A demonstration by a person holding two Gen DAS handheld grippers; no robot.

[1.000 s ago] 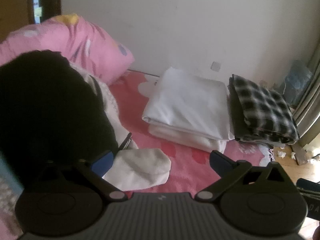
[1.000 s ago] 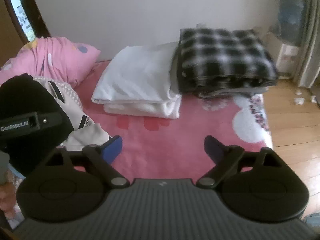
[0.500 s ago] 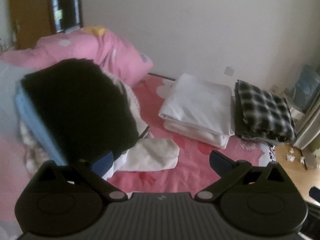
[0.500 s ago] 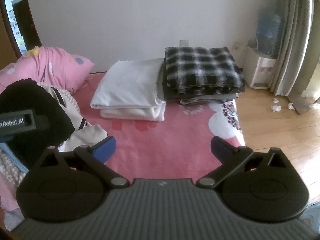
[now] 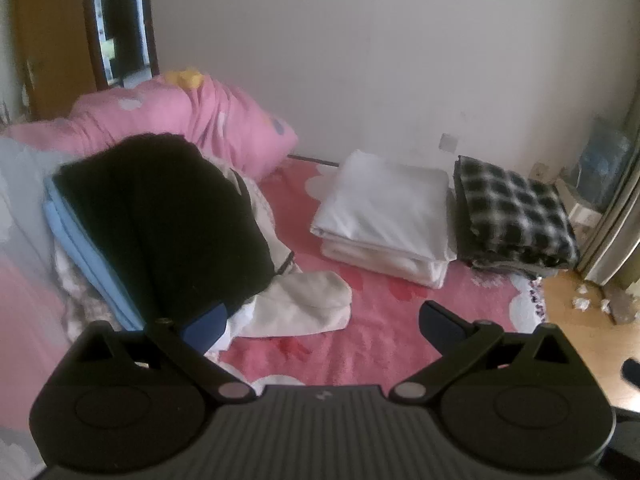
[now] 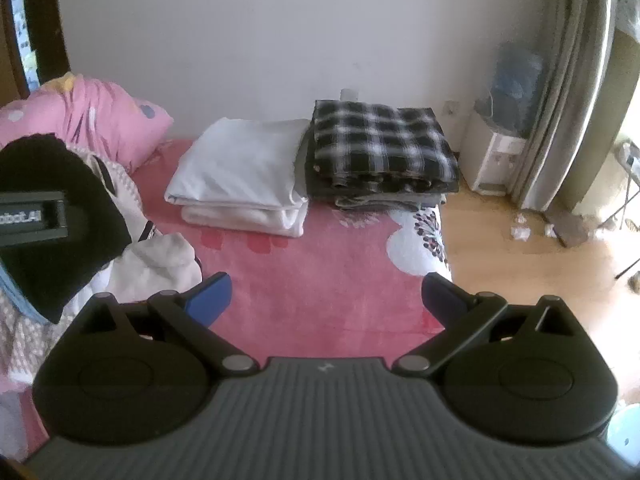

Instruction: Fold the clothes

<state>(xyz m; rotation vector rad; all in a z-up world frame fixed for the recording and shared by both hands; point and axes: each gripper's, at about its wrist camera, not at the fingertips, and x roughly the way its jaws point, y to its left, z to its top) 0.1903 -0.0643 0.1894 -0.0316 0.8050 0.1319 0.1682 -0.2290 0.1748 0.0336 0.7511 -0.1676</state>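
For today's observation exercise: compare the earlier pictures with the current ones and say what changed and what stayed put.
Both grippers drew back and up from the bed, so more room shows. The right gripper has just opened wider, nothing between its jaws. The left gripper holds nothing. White stack, plaid stack and unfolded heap stayed put.

fuzzy pink blanket (image 6: 320, 280), checked cloth stack (image 6: 380, 148)

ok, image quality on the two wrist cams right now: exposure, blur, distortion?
Left wrist: dim, soft focus, black garment crushed to featureless black, wall edges bowed by the fisheye. Right wrist: sharper on the plaid stack, floor near the curtain blown out by daylight.
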